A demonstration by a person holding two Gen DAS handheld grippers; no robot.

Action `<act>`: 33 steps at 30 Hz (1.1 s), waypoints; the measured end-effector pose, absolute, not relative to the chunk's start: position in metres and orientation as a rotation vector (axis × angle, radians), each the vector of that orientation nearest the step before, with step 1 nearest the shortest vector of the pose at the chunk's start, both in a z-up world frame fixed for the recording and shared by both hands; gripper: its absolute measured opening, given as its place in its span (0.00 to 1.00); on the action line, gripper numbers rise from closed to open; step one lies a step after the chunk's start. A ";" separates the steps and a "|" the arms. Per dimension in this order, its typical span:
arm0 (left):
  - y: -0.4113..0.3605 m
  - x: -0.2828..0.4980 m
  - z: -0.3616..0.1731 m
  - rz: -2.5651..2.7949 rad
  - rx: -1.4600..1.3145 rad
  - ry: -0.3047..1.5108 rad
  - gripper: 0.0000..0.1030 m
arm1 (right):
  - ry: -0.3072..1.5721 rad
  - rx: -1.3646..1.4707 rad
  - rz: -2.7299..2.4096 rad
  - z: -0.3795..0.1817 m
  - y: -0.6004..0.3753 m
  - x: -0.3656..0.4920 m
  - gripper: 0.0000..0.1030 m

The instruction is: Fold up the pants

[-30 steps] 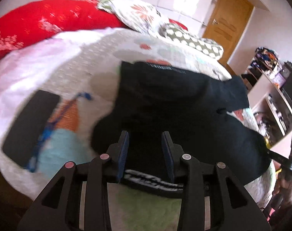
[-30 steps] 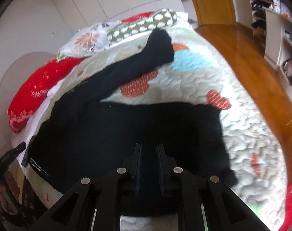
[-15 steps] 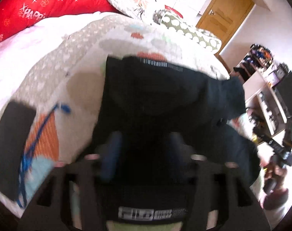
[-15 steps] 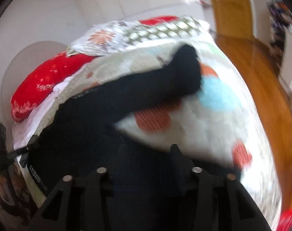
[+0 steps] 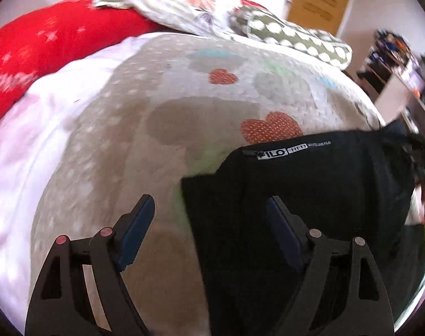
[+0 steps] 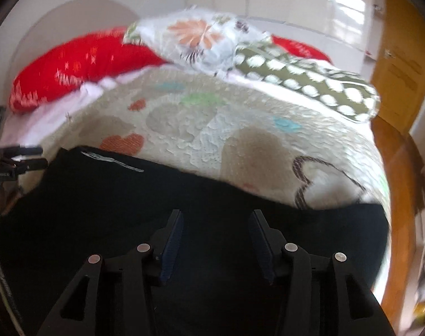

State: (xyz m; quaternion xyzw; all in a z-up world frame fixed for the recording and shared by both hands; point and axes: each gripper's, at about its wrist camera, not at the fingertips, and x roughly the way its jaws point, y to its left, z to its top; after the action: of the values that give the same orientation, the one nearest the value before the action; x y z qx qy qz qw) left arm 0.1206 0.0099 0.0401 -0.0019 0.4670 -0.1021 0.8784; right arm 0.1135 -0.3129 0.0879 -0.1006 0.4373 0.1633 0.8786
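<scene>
The black pants lie folded on the patterned quilt, waistband with a white logo toward the pillows. My left gripper is open and empty above the pants' left edge, one finger over quilt, one over cloth. In the right wrist view the pants spread across the near part of the bed. My right gripper is open and empty just above them.
A red bolster, a floral pillow and a green dotted pillow lie at the bed's head. A wooden door and wood floor are to the right. Shelves stand at the far right.
Both grippers have opened and let go of the pants. The far leg now lies folded over the near one. Both views have swung toward the pillows.
</scene>
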 end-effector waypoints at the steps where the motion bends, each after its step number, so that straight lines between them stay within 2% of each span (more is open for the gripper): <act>1: 0.006 0.127 0.036 -0.236 0.019 0.984 0.80 | 0.925 -0.217 0.358 0.085 -0.315 0.124 0.47; 8: -0.020 0.163 0.020 -0.339 0.135 1.013 0.80 | 1.019 -0.288 0.498 0.055 -0.304 0.163 0.51; 12: -0.034 0.173 0.014 -0.366 0.173 1.004 0.80 | 0.974 -0.372 0.517 0.051 -0.296 0.161 0.51; 13: -0.036 0.175 0.014 -0.368 0.182 1.007 0.69 | 0.970 -0.373 0.521 0.051 -0.293 0.160 0.42; 14: -0.039 0.175 0.015 -0.392 0.175 1.005 0.59 | 0.967 -0.378 0.525 0.050 -0.291 0.158 0.26; 15: -0.041 0.173 0.017 -0.421 0.164 1.007 0.41 | 0.956 -0.403 0.520 0.050 -0.285 0.154 0.21; 17: -0.048 0.165 0.024 -0.390 0.207 0.974 0.29 | 0.918 -0.487 0.493 0.052 -0.273 0.139 0.04; 18: -0.049 0.162 0.027 -0.396 0.212 0.967 0.18 | 0.906 -0.512 0.485 0.053 -0.271 0.133 0.04; 22: -0.046 0.125 0.061 -0.424 0.205 0.876 0.16 | 0.829 -0.506 0.456 0.081 -0.277 0.100 0.03; 27: -0.034 0.051 0.111 -0.490 0.167 0.738 0.16 | 0.710 -0.408 0.447 0.142 -0.298 0.024 0.03; 30: -0.026 0.002 0.127 -0.535 0.148 0.684 0.16 | 0.664 -0.345 0.470 0.165 -0.307 -0.042 0.03; 33: -0.021 -0.049 0.121 -0.579 0.110 0.674 0.16 | 0.664 -0.304 0.503 0.164 -0.307 -0.112 0.03</act>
State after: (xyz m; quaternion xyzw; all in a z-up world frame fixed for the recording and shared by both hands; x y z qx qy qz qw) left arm -0.0490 -0.0207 0.1215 0.0533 0.3260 -0.2799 0.9014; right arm -0.1115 -0.3069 0.1640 -0.1469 0.3211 0.2433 0.9034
